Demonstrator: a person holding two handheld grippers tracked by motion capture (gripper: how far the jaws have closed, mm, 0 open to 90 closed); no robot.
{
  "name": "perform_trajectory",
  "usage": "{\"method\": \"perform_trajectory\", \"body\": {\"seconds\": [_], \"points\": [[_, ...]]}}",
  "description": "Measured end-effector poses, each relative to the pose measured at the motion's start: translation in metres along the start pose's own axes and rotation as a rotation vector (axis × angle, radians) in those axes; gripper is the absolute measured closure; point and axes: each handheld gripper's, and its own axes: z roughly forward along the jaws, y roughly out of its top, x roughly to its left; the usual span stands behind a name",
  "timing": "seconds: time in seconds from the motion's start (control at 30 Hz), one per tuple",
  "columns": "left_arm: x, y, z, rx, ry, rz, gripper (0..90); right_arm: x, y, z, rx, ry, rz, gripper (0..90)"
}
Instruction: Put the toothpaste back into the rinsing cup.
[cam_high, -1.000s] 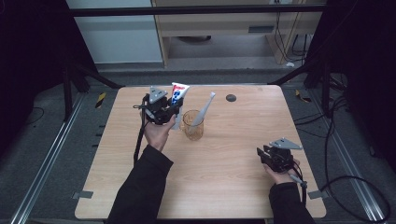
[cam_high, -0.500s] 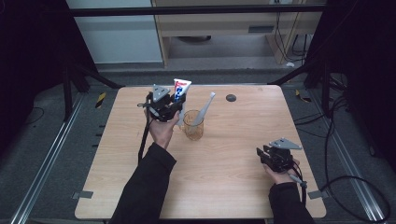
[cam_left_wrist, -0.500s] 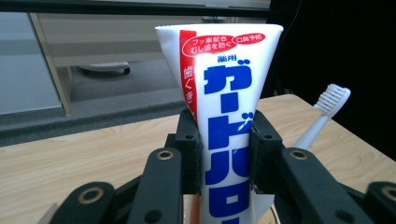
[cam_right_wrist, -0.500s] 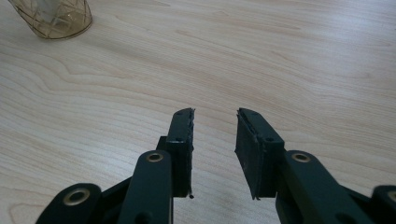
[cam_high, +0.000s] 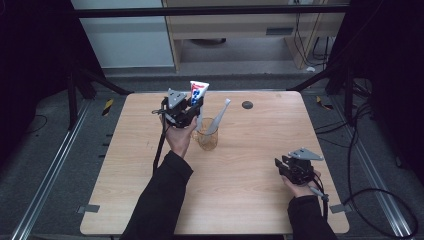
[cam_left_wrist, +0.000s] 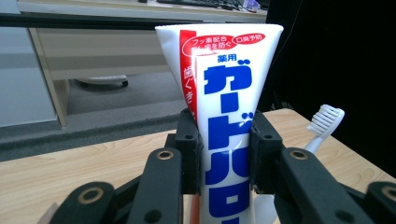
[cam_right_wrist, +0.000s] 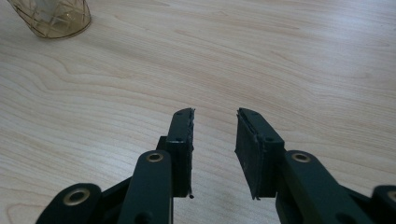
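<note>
A white toothpaste tube (cam_left_wrist: 225, 121) with blue and red print stands upright between my left gripper's pads; in the high view the tube (cam_high: 198, 93) rises above the left gripper (cam_high: 192, 111), which is shut on it just left of the amber glass cup (cam_high: 207, 139). A white toothbrush (cam_high: 218, 118) leans in that cup, and its bristle head (cam_left_wrist: 326, 120) appears to the right of the tube. My right gripper (cam_right_wrist: 214, 154) sits low over the wooden table (cam_high: 240, 200) near the front right (cam_high: 284, 167), jaws apart with nothing between them. The cup's base (cam_right_wrist: 52, 17) lies far off at the upper left.
A small dark round object (cam_high: 247, 104) lies on the table's far side, right of the cup. Metal frame rails run along the floor on both sides. A cabinet and cables stand beyond the table's far edge.
My left gripper has carried the toothpaste tube a little to the right, closer to the cup. The right gripper has stayed where it was.
</note>
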Motion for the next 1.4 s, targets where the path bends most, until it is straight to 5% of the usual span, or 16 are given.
{"method": "perform_trajectory", "body": {"seconds": [0.87, 1.4], "points": [[0.002, -0.022, 0.041, 0.021, -0.037, -0.007, 69.3, 0.000, -0.002, 0.002, 0.009, 0.004, -0.004, 66.9], [0.003, -0.043, 0.046, 0.065, -0.048, 0.017, 68.6, 0.000, -0.002, 0.003, 0.015, 0.005, -0.007, 66.9]]}}
